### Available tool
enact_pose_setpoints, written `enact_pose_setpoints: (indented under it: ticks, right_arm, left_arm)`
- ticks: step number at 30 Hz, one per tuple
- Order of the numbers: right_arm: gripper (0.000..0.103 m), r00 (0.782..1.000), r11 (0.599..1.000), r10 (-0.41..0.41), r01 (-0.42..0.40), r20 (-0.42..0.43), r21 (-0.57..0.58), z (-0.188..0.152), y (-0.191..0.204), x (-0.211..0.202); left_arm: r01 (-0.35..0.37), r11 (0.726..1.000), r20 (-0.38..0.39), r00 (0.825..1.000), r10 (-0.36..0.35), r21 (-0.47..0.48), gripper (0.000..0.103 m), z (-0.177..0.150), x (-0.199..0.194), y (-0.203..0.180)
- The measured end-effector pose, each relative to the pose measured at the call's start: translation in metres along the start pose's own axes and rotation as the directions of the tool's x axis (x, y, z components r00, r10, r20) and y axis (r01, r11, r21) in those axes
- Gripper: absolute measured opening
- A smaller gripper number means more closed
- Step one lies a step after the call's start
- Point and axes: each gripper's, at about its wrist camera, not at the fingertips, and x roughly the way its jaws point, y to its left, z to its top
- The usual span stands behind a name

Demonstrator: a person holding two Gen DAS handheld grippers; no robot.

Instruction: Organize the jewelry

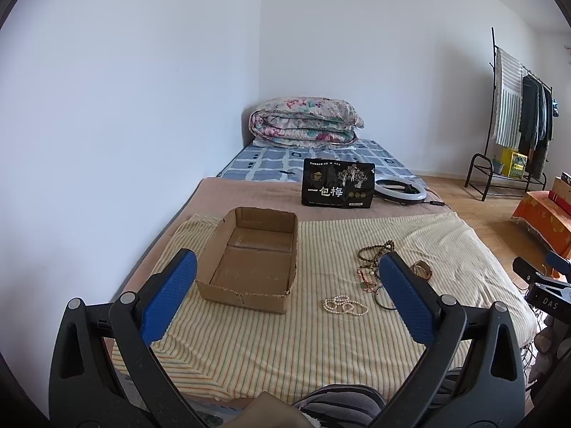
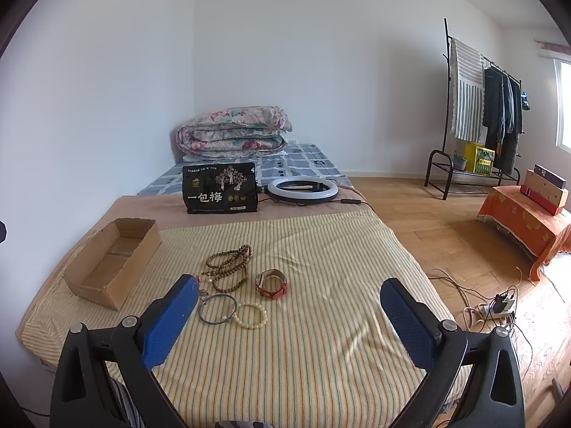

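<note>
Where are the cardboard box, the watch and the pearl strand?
cardboard box (image 1: pixel 246 294): left wrist view, on its front wall.
watch (image 2: pixel 272 284): right wrist view, on its red strap.
pearl strand (image 1: pixel 343 304): left wrist view, on the coiled beads.

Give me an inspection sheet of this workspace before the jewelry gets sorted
Surface: striped cloth spread on the bed, lightly wrinkled.
Job's things: cardboard box open and empty, left of the jewelry; wooden bead strand, watch, metal bangle, pale bead bracelet and pearl strand all lie loose on the cloth.
Clutter: black snack bag and ring light behind the cloth; folded quilt at the far end.
Grippers: left tongs open, empty; right tongs open, empty, above the cloth.
Cables: power strip with wires on the floor.
Surroundings: clothes rack, orange-draped table.
</note>
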Motion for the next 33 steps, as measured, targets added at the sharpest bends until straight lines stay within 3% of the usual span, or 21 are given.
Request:
enact_pose_setpoints:
  ticks: [17,33]
  right_arm:
    - [0.103,1.000,1.000,0.004,-0.004,-0.003,0.001,-0.003,0.000,0.002]
    - [0.103,1.000,1.000,0.006,-0.006,-0.010,0.004,-0.007,-0.002,0.004]
  left_arm:
    - [0.004,1.000,0.005,1.000,-0.004,0.000,0.103,0.014,0.000,-0.001]
    - [0.003,1.000,0.009,1.000,-0.003,0.000,0.103,0.002,-0.004,-0.002]
